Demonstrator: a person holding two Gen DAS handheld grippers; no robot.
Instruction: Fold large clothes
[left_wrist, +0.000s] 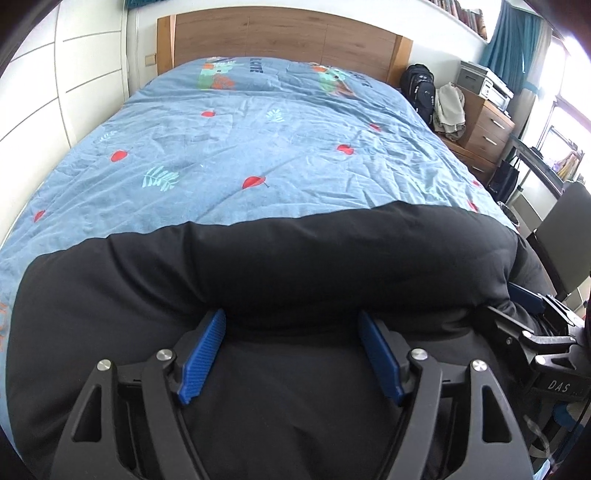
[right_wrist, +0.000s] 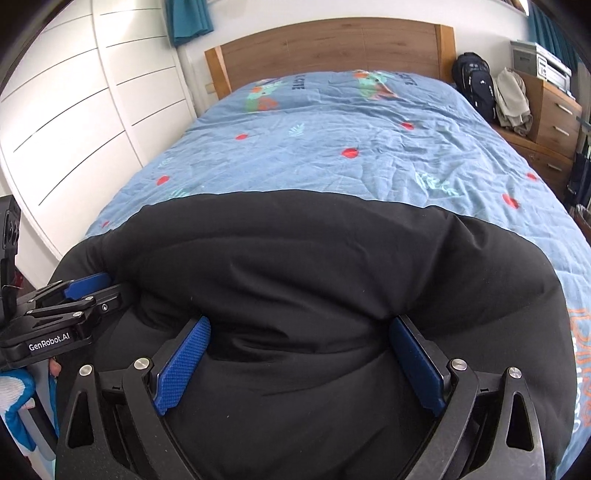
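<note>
The bulky black padded garment (left_wrist: 280, 266) fills the lower half of both frames on the blue patterned bedcover (left_wrist: 229, 147) — its thick folded roll sits between the wide-spread jaws of the left gripper (left_wrist: 291, 325) and right gripper (right_wrist: 301, 330), pads touching it.

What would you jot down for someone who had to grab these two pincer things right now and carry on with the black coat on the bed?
Left gripper: jaws wide, straddling a thick rolled fold of the black garment; whether the pads truly pinch it is unclear.
Right gripper: same, jaws wide around the same bulky fold, further along it.
Garment: lies at the foot of the bed, on the blue bedspread, its near part doubled up into a puffy roll between the two grippers.
Done: one fold seems started.
Left: probably carry the fold over, flatten it, then fold again to a compact shape.
</note>
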